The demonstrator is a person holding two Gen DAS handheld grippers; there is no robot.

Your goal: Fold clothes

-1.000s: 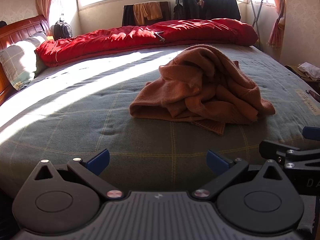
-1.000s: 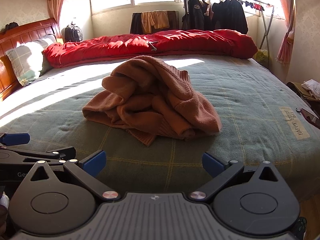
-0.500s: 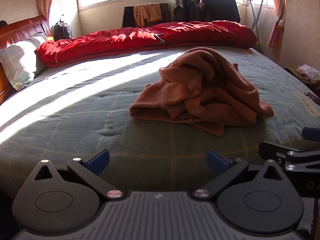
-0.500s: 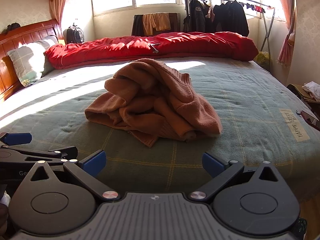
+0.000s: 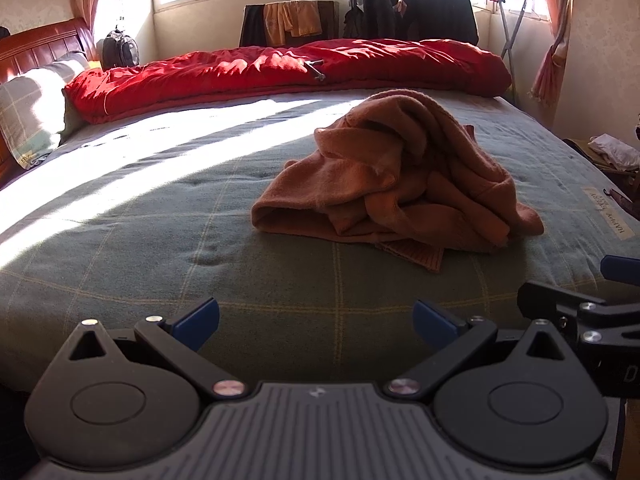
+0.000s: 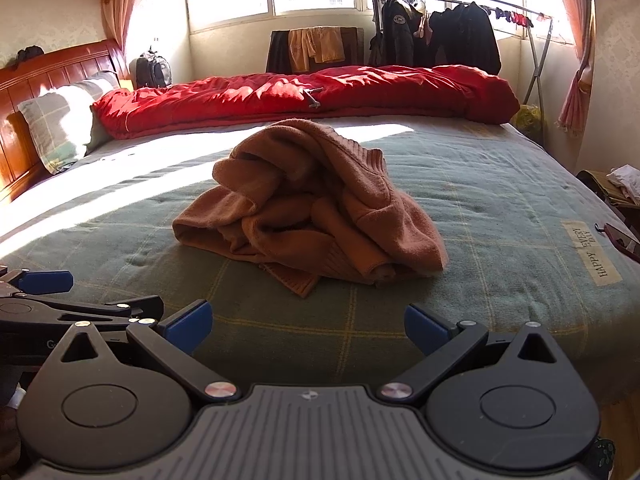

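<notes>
From the left wrist view, the left gripper (image 5: 316,316) hangs low over the near edge of the grey-green checked bedspread (image 5: 160,248), its blue-tipped fingers (image 5: 196,318) spread wide with nothing between them. The crumpled rust-orange knitted sweater (image 5: 400,184) lies in a heap ahead and to the right, well apart from the fingers. A red quilt (image 5: 280,70) runs along the far side.

From the right wrist view, the right gripper (image 6: 308,322) is likewise splayed and empty. The sweater (image 6: 316,204) sits ahead, mid-bed, slightly left of centre. The left gripper (image 6: 44,282) pokes in at the left edge.
</notes>
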